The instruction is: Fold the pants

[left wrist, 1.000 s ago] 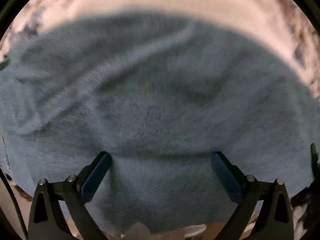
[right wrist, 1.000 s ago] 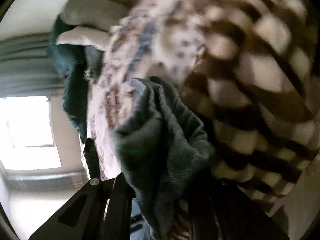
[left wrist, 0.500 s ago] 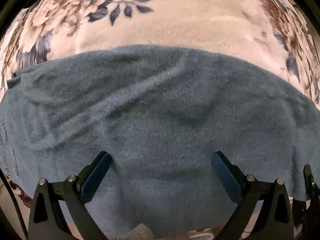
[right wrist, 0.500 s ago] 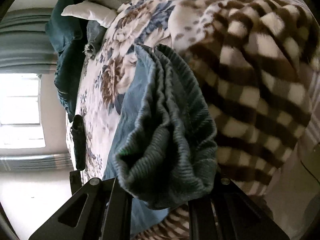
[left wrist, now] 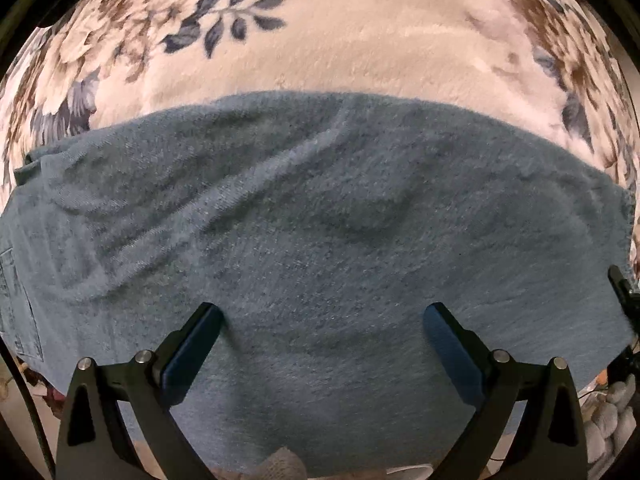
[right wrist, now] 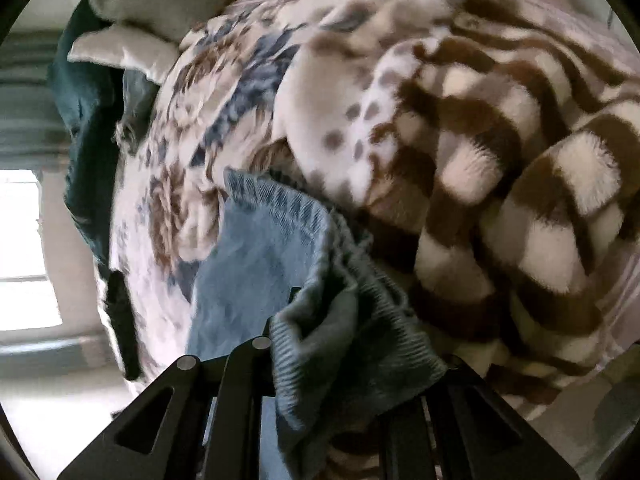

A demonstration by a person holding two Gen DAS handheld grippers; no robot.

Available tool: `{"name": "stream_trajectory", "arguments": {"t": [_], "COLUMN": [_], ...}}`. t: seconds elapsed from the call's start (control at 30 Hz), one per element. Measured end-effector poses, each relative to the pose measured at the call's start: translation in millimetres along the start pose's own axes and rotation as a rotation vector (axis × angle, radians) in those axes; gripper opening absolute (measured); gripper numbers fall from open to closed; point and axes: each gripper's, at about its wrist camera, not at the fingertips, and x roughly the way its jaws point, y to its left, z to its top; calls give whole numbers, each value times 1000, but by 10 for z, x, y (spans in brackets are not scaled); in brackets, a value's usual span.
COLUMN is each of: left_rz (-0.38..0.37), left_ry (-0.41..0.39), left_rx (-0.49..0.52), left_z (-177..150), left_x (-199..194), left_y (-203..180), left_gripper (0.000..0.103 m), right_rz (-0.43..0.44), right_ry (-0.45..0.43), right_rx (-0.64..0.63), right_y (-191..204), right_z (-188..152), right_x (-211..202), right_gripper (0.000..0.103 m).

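Note:
Blue-grey pants [left wrist: 320, 240] lie spread flat across a floral blanket [left wrist: 360, 40]. Straight above them my left gripper [left wrist: 322, 328] points down, open, its blue pads [left wrist: 192, 356] wide apart with nothing between them. In the right wrist view, my right gripper [right wrist: 332, 364] is shut on a bunched ribbed end of the pants [right wrist: 340, 320]. The cloth bulges out between the black fingers and trails down to the left over the bed. The right fingertips are hidden by the cloth.
A brown-and-white striped plush blanket [right wrist: 500, 200] is heaped to the right of the held cloth. Pillows [right wrist: 152, 4] and dark teal bedding [right wrist: 84, 112] lie at the far end of the bed. A bright window [right wrist: 20, 240] is at left.
The left wrist view has pulled back from the pants, so more floral blanket shows above them. The right gripper swung with the bunched cloth; the striped blanket now fills more of its view.

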Motion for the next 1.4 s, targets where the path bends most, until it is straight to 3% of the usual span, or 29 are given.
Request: {"name": "stream_trajectory", "arguments": {"t": [0.2,0.37,0.57,0.77,1.0,1.2,1.3,1.4], "left_rz": [-6,-18,103,119,125,187,207,206], "left_ry": [-27,-48,-102,-125,-103,-63,-46,-45], "left_rx": [-9,-45,-26,-108,-268,-450,-519,-560], "left_z": [34,37,73,-5,-406,-1121,-1326,-1417], "left_x": [-404,-609,-907,-1044,-1099,-1011,-913,-802], "left_y": [93,322,667,1569,2901,4250,4600,4812], "left_gripper": [103,103,103,103,103,103,103,103], "right_rz": [65,123,134,121,107,69,11,-51], "right_ry": [-100,-72,-22,12,127,275,347,368], "right_rx": [-108,-297,-418,-497,-608,-800,-938,-1085], "right_y": [406,1013,1620,2143,2655,2882,2856,2819], "right_z": [-145,-441,-815,-1344,-2453,-3748,-4442,-4882], "right_x": [-440,-683,-472,-153,408,1181,1519,1695], "right_gripper": [12,12,12,12,12,12,12,13]}}
